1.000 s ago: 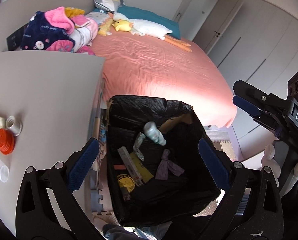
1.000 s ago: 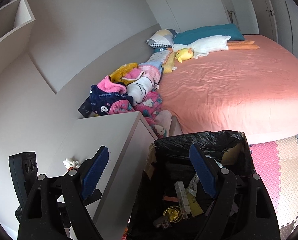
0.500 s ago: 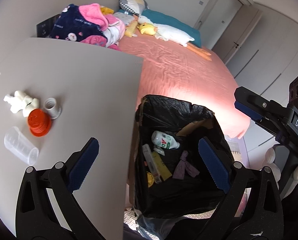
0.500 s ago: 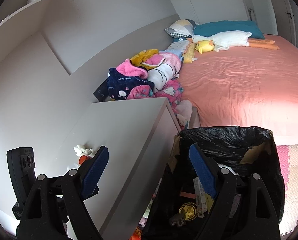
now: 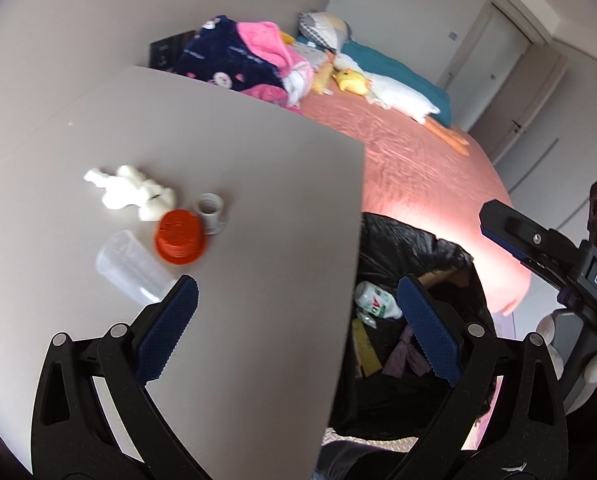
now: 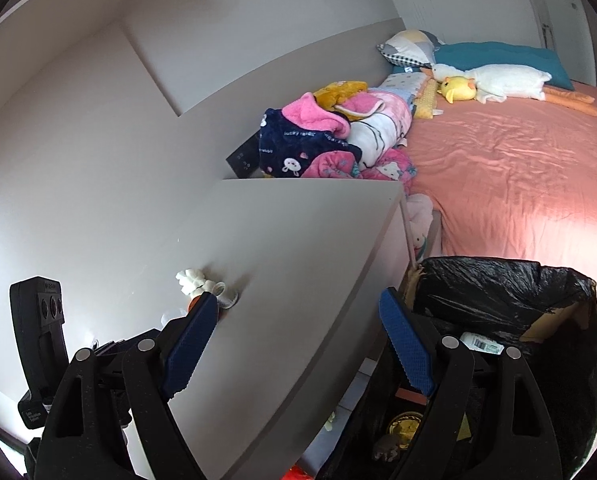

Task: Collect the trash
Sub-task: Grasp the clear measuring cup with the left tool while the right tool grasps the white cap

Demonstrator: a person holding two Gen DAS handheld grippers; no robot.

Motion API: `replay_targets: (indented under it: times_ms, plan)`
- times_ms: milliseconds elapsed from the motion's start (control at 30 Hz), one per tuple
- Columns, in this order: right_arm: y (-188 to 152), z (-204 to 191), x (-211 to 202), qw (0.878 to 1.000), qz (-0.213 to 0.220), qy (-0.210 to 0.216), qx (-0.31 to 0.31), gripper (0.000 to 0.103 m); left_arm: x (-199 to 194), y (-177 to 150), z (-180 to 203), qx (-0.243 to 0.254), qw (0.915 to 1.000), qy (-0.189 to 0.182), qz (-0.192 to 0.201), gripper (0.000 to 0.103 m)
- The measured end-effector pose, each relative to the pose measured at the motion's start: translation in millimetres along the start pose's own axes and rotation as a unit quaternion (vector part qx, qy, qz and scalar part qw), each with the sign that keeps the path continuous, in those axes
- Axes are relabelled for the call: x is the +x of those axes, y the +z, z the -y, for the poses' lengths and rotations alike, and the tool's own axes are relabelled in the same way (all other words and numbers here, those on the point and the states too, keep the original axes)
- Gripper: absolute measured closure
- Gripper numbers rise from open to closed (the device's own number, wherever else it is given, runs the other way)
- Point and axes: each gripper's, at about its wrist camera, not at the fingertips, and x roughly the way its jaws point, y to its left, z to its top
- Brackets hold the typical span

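Left wrist view: the left gripper (image 5: 294,320) hangs over the near edge of the grey table (image 5: 258,184) with its jaws spread wide and nothing between them. This wide setting suits an approach to a bulky item. The remaining trash sits in one cluster on the table top: a clear plastic cup (image 5: 132,266) lying on its side, an orange lid (image 5: 179,237) touching it, a small white cap (image 5: 210,213) just beside the lid, and a crumpled white tissue (image 5: 132,192) behind them. The left pad lies nearest the cup, so the cup is judged the likely next pick. The bin (image 5: 414,248), lined with a black bag, stands against the table edge, which keeps the carry from table to bin short. A small bottle (image 5: 376,300) and other scraps already lie inside. The right gripper (image 5: 538,248) shows at the frame's right side.

Right wrist view: the right gripper (image 6: 298,344) is likewise wide open and empty, straddling the gap between table and bin. The tissue (image 6: 192,280) is visible past its left pad; the rest of the cluster is mostly hidden. The bed (image 6: 518,168) lies beyond
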Motion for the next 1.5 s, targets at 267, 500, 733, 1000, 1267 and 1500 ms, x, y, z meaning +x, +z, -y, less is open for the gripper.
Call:
replay_targets:
  times_ms: [267,500,733,1000,1267,1500]
  plan:
    - [0.9,-23.0,27.8,0.999,-0.017,0.022,-0.036,0.021,-11.1,-1.6,-33.4,-0.039,0.9977,0.054,0.015,0.007]
    - [-0.3,-40.0,57.2,0.996,-0.044,0.037,-0.068,0.032,-12.5,0.0,-61.7,-0.078,0.9935,0.082,0.01,0.007]
    - [-1.1,-53.8,84.1,0.991,-0.072,0.044,-0.104,0.04,-10.3,-1.7,-81.0,-0.112,0.989,0.097,0.001,0.01]
    - [-1.1,-70.9,114.8,0.984,-0.091,0.049,-0.146,0.04,7.7,-8.7,-105.1,-0.182,0.9773,0.098,-0.045,0.03]
    - [0.9,-83.4,146.1,0.977,-0.113,0.055,-0.172,0.043,19.3,-4.9,-110.4,-0.199,0.9715,0.112,-0.064,0.034]
    - [-5.2,-92.0,170.7,0.97,-0.131,0.043,-0.2,0.047,25.7,-4.4,-116.3,-0.199,0.967,0.141,-0.072,0.048]
